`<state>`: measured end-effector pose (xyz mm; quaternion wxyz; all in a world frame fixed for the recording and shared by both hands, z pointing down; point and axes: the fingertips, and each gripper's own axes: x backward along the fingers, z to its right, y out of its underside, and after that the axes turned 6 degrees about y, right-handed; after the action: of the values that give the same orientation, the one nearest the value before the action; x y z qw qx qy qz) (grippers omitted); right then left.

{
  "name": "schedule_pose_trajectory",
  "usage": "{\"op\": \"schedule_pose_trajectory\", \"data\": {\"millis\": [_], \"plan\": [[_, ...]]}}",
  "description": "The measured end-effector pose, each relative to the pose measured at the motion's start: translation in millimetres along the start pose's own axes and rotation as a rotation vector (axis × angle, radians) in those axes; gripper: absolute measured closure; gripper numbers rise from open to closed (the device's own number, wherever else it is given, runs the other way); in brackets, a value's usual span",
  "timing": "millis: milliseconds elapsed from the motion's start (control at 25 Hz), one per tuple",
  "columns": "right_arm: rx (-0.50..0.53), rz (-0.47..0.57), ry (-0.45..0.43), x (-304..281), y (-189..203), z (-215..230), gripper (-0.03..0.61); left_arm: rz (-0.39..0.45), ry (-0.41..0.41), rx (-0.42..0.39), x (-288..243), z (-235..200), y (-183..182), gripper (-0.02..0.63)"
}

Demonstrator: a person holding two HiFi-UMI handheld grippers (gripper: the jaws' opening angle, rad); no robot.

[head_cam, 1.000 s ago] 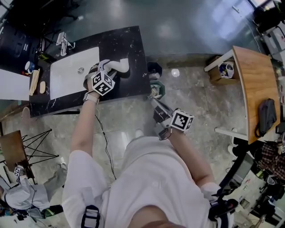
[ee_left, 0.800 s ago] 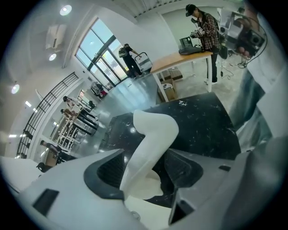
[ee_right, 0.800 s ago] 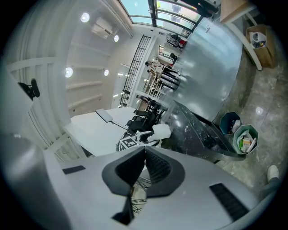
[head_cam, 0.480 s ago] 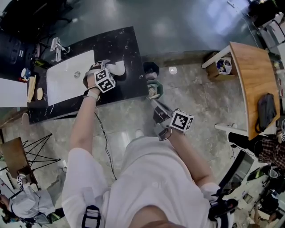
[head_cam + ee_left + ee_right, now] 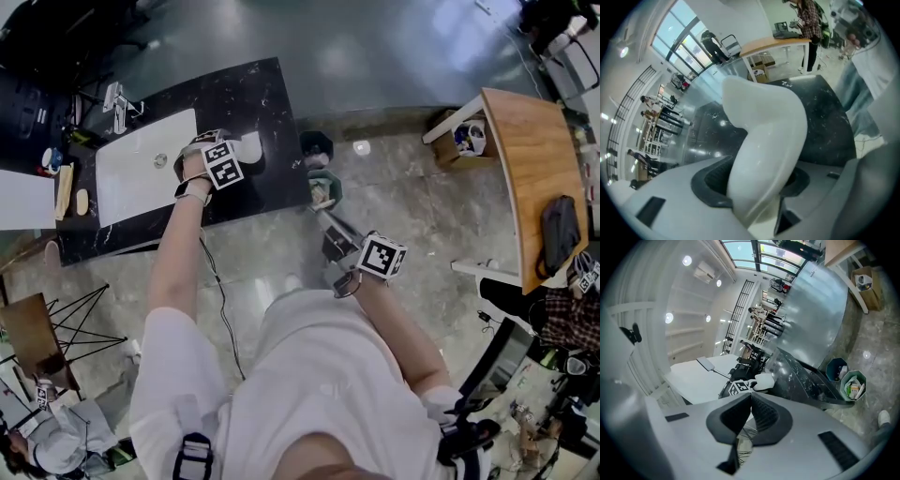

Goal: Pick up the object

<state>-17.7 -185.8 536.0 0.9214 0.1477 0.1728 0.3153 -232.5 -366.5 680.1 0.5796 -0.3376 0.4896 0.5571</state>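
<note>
Jaws of the left tool (image 5: 754,185) are closing on the white curved object (image 5: 764,140), pads against its sides, over the black desk (image 5: 272,103) beside the white sink (image 5: 141,178); the right tool (image 5: 749,420) is clenched and empty

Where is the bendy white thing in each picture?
Head view: the white curved plastic piece shows upper left, over the black marble counter.
Left gripper view: it fills the middle, between the closing jaws of the left gripper.
Right gripper view: small, centre, at the counter.
Shared landmark: the black marble counter.
</note>
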Motion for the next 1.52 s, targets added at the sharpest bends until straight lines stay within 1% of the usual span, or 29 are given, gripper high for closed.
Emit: {"op": "schedule_pose_trajectory", "data": {"millis": [80, 200, 360, 520, 760, 960, 1240, 1520], "plan": [[-0.001, 0.0, 0.006, 1, 0, 2, 0.558, 0.046, 0.038, 0.065, 1, 2, 1, 0.4], [-0.014, 0.0, 0.008, 0, 0, 6, 0.558, 0.074, 0.037, 0.091, 2, 2, 1, 0.402], [-0.02, -0.002, 0.012, 0, 1, 9, 0.558, 0.076, 0.028, 0.104, 2, 1, 1, 0.403], [-0.021, -0.008, 0.008, -1, 4, 8, 0.558, 0.059, 0.011, 0.152, 2, 0, 4, 0.403], [-0.024, -0.011, 0.0, 3, 6, 7, 0.558, 0.047, -0.035, 0.188, 4, 2, 5, 0.414], [-0.016, -0.01, -0.01, 6, 6, 4, 0.558, 0.031, -0.05, 0.233, 4, 5, 6, 0.417], [-0.024, -0.011, -0.024, 10, 6, 2, 0.558, 0.027, -0.048, 0.243, 9, 26, -1, 0.417], [-0.02, -0.048, -0.045, 7, 18, -3, 0.558, 0.027, -0.048, 0.254, 16, 53, -6, 0.417]]}}
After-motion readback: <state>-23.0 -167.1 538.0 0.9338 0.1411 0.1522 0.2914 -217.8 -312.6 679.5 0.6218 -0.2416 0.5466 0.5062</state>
